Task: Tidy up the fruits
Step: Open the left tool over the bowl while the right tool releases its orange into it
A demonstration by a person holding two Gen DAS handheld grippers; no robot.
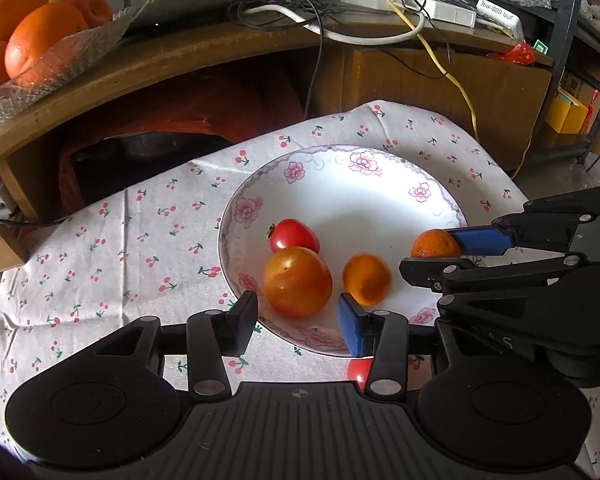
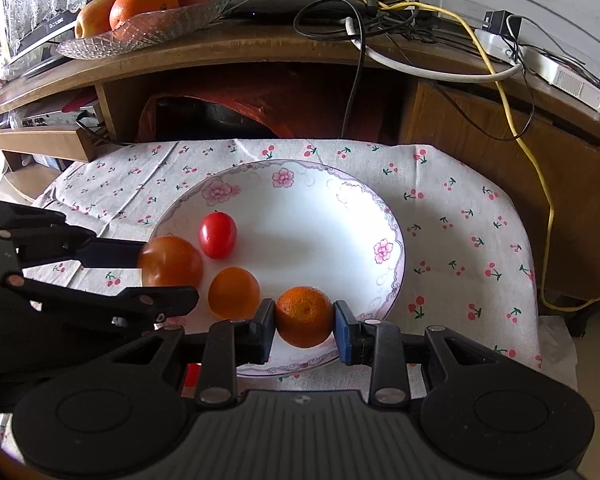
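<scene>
A white floral plate [image 1: 352, 196] [image 2: 300, 208] sits on a cherry-print cloth. In it lie a red tomato [image 1: 294, 235] [image 2: 217, 235], a large orange-red tomato [image 1: 298, 281] [image 2: 171, 262] and a small orange fruit [image 1: 367, 279] [image 2: 234, 292]. My right gripper [image 2: 305, 330] [image 1: 436, 252] is shut on a small mandarin [image 2: 305, 317] [image 1: 435, 243] over the plate's near rim. My left gripper [image 1: 298, 322] [image 2: 156, 270] is open, its fingers on either side of the large orange-red tomato, not closed on it.
A glass dish of oranges [image 1: 32, 36] [image 2: 144, 12] stands on the wooden shelf behind. Tangled cables [image 1: 320, 4] [image 2: 380, 12] and a white power strip [image 2: 540, 64] lie along that shelf. A small red thing [image 1: 358, 372] lies on the cloth under my left gripper.
</scene>
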